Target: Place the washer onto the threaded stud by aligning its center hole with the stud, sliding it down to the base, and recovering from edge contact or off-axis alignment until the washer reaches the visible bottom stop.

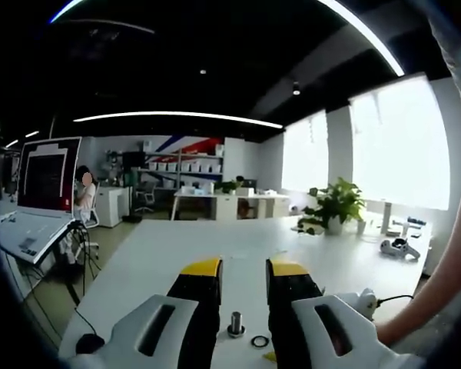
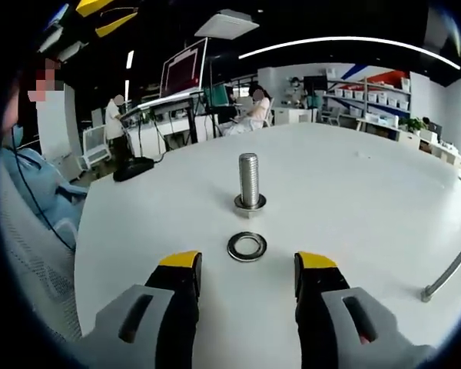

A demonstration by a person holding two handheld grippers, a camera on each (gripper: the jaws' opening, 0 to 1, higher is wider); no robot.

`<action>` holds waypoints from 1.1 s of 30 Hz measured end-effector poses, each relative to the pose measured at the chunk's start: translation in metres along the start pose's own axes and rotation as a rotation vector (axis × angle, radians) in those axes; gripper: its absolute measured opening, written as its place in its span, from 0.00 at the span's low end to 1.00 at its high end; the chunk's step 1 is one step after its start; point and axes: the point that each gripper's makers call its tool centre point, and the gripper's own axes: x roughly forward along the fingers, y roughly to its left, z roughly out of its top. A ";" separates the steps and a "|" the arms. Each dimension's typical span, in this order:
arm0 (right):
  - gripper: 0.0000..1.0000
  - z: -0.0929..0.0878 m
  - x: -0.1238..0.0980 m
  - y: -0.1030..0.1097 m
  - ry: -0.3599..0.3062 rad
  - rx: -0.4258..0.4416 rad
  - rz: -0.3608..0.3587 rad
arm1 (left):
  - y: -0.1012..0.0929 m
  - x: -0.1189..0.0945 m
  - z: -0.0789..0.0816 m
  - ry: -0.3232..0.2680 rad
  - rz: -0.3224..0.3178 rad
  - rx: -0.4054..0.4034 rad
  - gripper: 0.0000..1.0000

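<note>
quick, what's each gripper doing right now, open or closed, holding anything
Left gripper: open, holding nothing; the stud and washer sit between its jaws.
Right gripper: open, holding nothing; the washer lies on the table ahead.

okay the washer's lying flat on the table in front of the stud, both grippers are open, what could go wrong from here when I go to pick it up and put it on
1. The washer lies flat on the smooth white table, so the right gripper may slide it instead of lifting it.
2. It sits close to the threaded stud; a nudge could knock it against the base.
3. If carried tilted, its hole may catch on the stud's top edge or threads and jam off-axis.
</note>
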 end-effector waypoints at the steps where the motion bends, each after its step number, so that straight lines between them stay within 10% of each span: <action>1: 0.51 -0.001 0.001 0.000 0.002 0.004 0.001 | 0.000 0.000 0.000 0.001 0.001 0.000 0.21; 33: 0.31 0.007 0.016 0.006 -0.068 -0.073 0.023 | -0.001 0.002 -0.006 0.025 -0.004 0.008 0.20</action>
